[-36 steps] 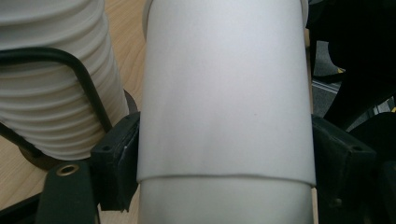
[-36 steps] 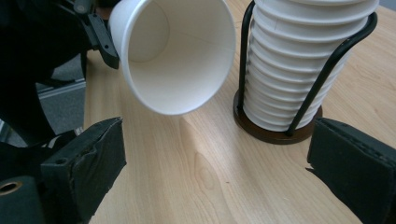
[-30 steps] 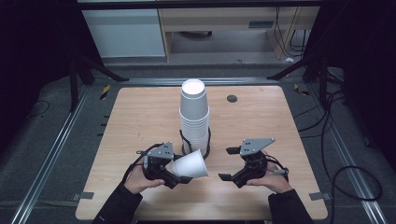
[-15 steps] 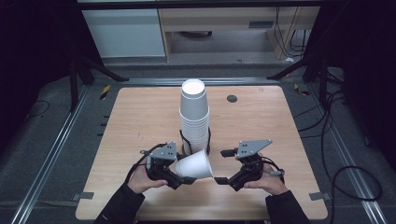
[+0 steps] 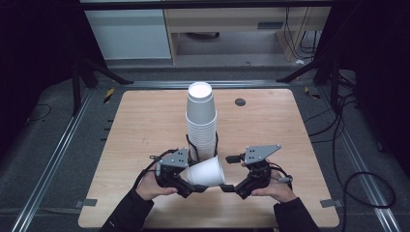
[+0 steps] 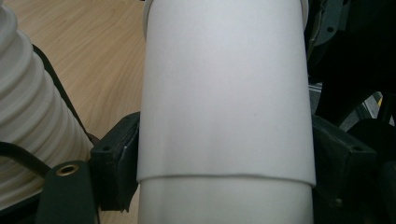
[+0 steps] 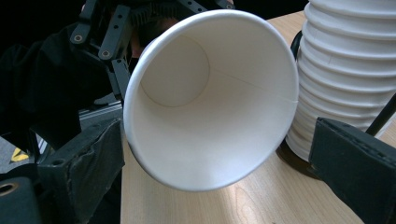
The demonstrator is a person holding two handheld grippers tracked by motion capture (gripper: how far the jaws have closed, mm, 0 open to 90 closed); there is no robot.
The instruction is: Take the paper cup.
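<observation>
Tabletop: light wood. Cup stack upright in black holder, just beyond both grippers. Single white cup on its side, clamped between left gripper fingers, mouth facing right gripper. Right fingers apart, flanking cup rim, not touching it as far as visible.

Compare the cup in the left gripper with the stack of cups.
The single cup lies sideways, mouth toward the right gripper; the stack stands upright, bottoms up. The cup is clamped off the table in the left gripper; the stack rests on the table. Both are plain white.
</observation>
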